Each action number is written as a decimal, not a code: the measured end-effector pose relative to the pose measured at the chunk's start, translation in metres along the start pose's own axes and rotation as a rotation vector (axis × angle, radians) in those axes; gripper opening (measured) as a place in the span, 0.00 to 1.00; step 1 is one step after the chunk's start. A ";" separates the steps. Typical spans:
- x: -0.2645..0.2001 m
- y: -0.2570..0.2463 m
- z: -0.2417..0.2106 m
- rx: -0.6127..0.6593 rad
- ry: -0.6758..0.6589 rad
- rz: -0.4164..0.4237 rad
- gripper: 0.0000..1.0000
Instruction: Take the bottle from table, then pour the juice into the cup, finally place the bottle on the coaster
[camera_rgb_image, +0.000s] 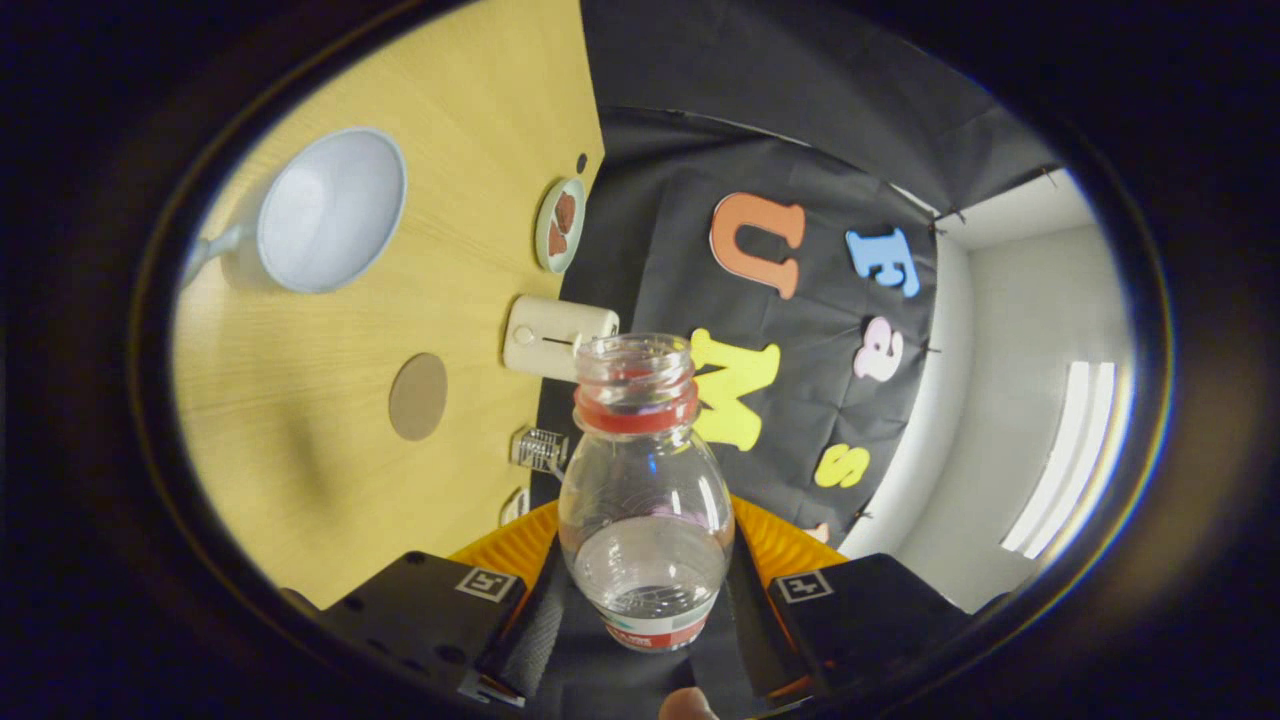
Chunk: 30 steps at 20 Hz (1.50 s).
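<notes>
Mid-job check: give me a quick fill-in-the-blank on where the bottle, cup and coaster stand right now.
1. The bottle, held between the tool's fingers, has no ____ on its neck.
2. The cup on the table is ____ inside.
3. The round brown coaster has ____ on it.

Missing words: cap; empty; nothing

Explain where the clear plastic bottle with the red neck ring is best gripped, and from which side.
Grip the clear plastic bottle at its lower body, across its width from the base end, as the hand-held gripper holds it now: there the sides run straighter, while the shoulder tapers to a narrow open neck.
</notes>
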<state>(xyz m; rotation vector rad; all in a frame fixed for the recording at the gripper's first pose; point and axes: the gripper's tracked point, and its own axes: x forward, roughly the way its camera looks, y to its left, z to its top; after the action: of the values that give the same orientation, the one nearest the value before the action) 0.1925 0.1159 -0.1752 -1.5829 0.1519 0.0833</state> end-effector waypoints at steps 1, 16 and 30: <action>0.000 0.004 -0.006 0.086 0.011 0.037 0.79; 0.012 0.009 -0.107 1.188 -0.045 0.360 0.79; 0.116 -0.016 -0.042 1.520 -0.213 0.447 0.79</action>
<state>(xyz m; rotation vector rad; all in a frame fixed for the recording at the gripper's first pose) 0.3076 0.0686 -0.1758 -0.0023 0.3004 0.3791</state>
